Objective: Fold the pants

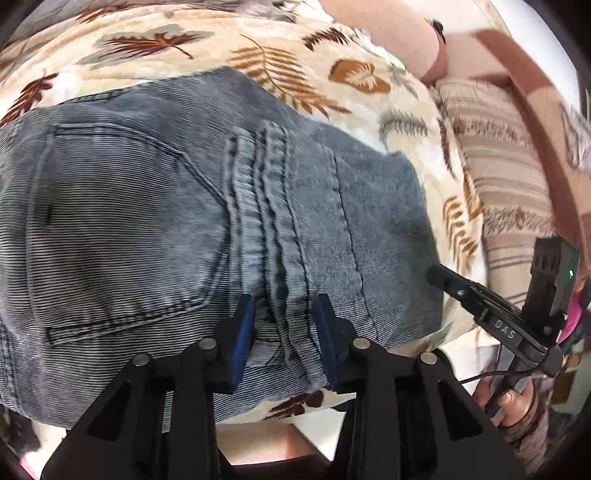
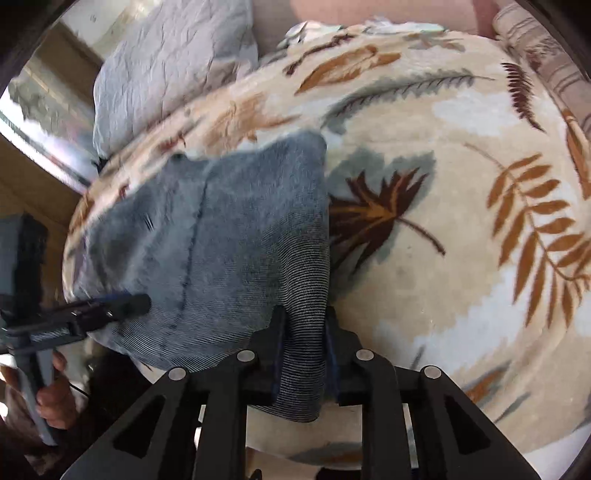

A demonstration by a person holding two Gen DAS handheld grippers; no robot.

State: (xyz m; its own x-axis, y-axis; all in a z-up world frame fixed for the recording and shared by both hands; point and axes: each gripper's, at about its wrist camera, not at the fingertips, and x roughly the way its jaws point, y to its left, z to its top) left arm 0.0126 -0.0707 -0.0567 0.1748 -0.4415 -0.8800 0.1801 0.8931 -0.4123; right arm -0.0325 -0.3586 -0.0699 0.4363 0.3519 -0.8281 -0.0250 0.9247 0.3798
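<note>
Grey-blue denim pants lie folded on a leaf-patterned blanket. In the left wrist view a back pocket shows at left and stacked hems run down the middle. My left gripper is shut on the pants' near edge, with the hem bunch between its blue pads. In the right wrist view the pants lie at centre left. My right gripper is shut on the pants' right near corner. The right gripper also shows in the left wrist view, and the left gripper shows in the right wrist view.
The blanket covers a bed. A grey pillow lies at the far left, and a striped cushion lies at the right. A pink wall stands behind the bed.
</note>
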